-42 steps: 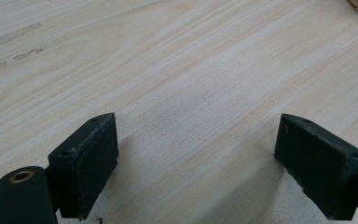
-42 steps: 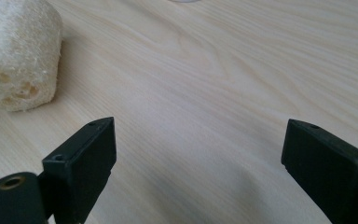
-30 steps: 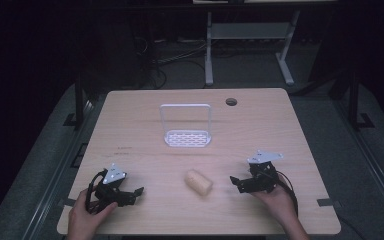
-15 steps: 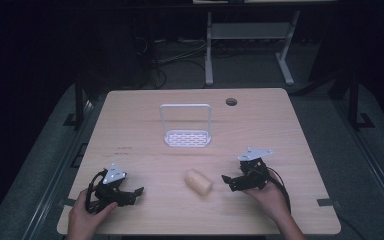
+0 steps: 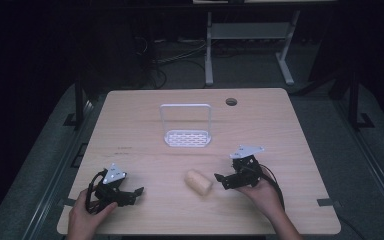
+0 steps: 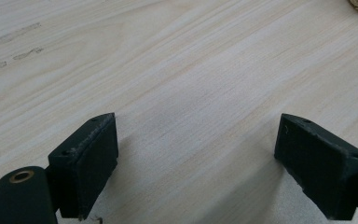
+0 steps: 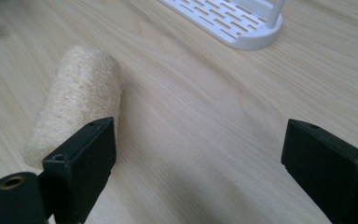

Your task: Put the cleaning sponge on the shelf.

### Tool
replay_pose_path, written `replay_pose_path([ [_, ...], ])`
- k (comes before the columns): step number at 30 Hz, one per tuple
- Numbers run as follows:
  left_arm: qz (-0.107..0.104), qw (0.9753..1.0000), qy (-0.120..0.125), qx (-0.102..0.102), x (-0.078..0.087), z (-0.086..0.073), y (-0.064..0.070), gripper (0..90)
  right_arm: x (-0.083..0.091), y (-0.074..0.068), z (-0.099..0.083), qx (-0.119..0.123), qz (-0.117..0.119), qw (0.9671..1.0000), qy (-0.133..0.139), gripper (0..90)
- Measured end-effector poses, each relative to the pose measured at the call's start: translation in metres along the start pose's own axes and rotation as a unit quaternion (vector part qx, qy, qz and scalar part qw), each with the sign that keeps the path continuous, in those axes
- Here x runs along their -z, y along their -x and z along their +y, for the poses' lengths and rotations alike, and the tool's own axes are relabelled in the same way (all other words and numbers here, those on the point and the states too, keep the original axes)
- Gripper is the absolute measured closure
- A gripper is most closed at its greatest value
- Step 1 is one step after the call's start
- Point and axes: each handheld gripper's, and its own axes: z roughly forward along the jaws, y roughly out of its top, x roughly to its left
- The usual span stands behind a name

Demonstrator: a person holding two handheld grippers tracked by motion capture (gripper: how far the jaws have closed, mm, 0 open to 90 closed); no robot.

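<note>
one loofah roll [image 5: 198, 181], one white rack [image 5: 187, 137], two grippers: right gripper [image 5: 222, 180] and left gripper [image 5: 137, 195], both wide open, empty

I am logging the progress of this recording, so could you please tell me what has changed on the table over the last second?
The right tongs have moved left across the table, closing on the beige roll; their jaws are open and nothing has been grasped yet. The left tongs, the roll and the white rack have stayed where they were.
</note>
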Motion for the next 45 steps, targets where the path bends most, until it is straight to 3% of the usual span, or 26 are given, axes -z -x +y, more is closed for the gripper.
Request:
replay_pose_path([
  [24,0.000,1.0000,0.001,0.001,0.000,0.000,0.000,12.9,-0.018,-0.028,0.027,0.023,0.033,0.9992,0.005,9.8],
  [35,0.000,1.0000,0.001,0.002,0.000,0.000,0.000,12.9,-0.024,-0.040,0.030,0.035,0.045,0.9983,0.003,9.8],
  [45,0.000,1.0000,0.001,0.001,0.000,0.000,0.000,12.9,-0.033,-0.050,0.026,0.054,0.043,0.9976,-0.009,10.0],
])
